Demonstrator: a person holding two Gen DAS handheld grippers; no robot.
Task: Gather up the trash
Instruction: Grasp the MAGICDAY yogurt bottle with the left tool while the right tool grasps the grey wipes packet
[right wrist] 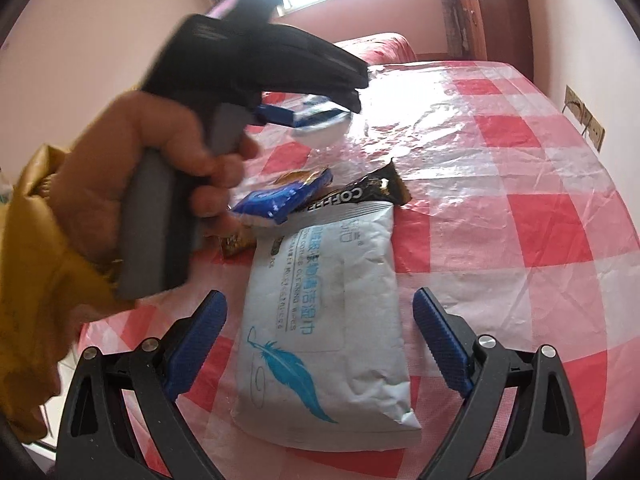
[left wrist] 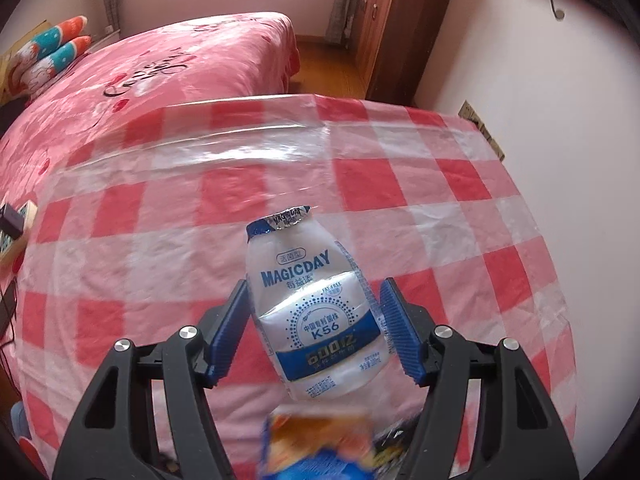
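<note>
The table [left wrist: 460,184] wears a red-and-white checked cloth under clear, shiny plastic. The bottle [left wrist: 316,320] is milky white with a blue band, blue lettering and a silver foil top. The wipes pack [right wrist: 324,320] is pale grey-white with a turquoise feather and blue print. Near the table's left edge lie a blue and gold wrapper [right wrist: 286,196] and a black sachet [right wrist: 372,192] with white letters. The bed [left wrist: 168,68] is pink with red marks. The sleeve [right wrist: 36,260] is mustard yellow.
</note>
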